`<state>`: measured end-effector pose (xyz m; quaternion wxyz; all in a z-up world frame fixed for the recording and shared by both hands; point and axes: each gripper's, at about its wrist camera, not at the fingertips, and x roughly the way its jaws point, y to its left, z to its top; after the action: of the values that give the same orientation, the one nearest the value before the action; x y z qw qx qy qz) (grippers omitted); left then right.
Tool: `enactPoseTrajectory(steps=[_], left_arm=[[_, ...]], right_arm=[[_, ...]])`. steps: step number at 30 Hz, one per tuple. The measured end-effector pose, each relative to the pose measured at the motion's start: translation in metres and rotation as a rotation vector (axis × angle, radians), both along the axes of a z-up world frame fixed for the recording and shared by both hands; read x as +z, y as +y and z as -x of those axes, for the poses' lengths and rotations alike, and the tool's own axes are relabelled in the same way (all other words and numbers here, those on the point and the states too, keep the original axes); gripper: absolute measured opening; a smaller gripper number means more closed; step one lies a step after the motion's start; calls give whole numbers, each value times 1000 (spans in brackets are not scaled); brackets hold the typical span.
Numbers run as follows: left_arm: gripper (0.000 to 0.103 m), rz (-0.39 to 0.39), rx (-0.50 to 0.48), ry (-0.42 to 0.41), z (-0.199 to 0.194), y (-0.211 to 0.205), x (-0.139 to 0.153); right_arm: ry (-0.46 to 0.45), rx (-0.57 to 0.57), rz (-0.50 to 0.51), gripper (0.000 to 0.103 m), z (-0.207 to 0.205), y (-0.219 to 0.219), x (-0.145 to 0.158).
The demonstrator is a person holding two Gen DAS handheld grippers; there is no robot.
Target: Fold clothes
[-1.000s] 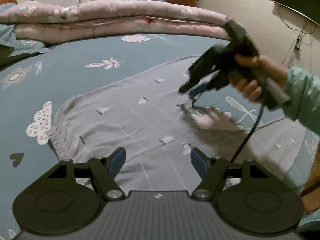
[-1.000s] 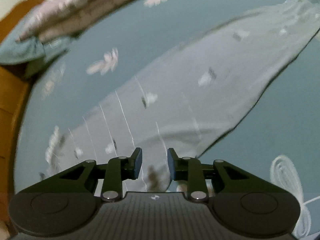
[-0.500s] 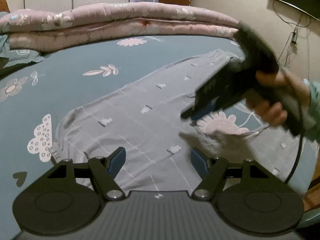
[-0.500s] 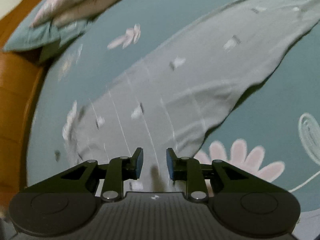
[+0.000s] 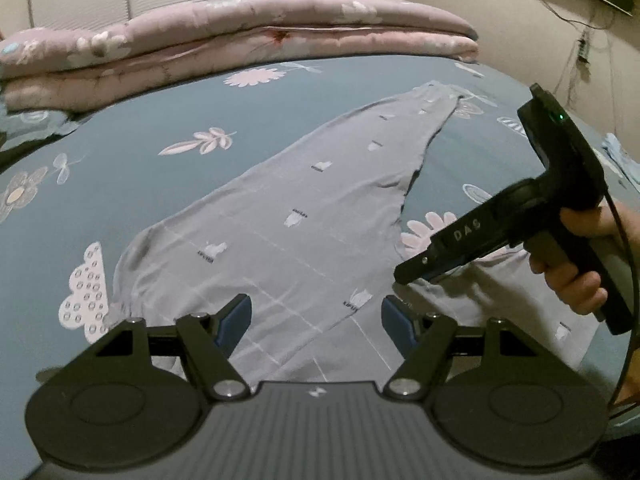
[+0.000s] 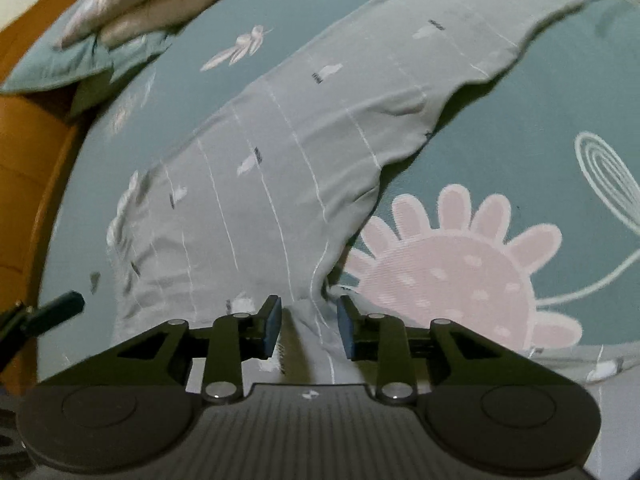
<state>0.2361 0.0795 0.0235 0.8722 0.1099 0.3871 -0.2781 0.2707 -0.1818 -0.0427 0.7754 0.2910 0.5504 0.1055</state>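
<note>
Both grippers are seen poised over grey trousers (image 5: 304,236) spread across a teal bedsheet (image 5: 120,128) printed with flowers and clouds. Left gripper (image 5: 316,318) is held with its blue-padded jaws wide apart above the near part of the garment, nothing between them. Right gripper (image 6: 308,326) — shown from the side in the left wrist view (image 5: 414,270), gripped by the person's right hand (image 5: 576,276) — is angled down toward the cloth where one leg meets the other; its jaws stand parted, with a raised fold of grey fabric lying in the gap, though whether the pads touch it cannot be told. The trousers are laid out diagonally, one long leg running away toward the far side of the bed, a second portion trailing off to the right under the right gripper. A pink flower (image 6: 452,276) on the sheet is exposed just beside the garment's edge. A folded pink quilt (image 5: 240,44) is stacked along the far edge of the bed, and a teal pillow (image 6: 56,68) is glimpsed beside an orange-brown wooden bed frame (image 6: 24,184) in the right wrist view.
</note>
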Motion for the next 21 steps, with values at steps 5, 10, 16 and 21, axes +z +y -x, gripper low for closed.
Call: enactPoseTrajectory(steps=[5,10,16,21], left_arm=[[72,-5,-15,6,-10,0,-3],[72,1,-24,27,-18,-1,-8],[72,4,-61,10,-22,-7,-3],[72,4,-77,12,-28,-12,0]], right_arm=[[-11,-54,-7,36,7,-4,8],[3,-95,-15,36,12,-6,8],[-21,-111,-5,36,20,-10,15],[-31,-134,-8,36,19,-14,18]])
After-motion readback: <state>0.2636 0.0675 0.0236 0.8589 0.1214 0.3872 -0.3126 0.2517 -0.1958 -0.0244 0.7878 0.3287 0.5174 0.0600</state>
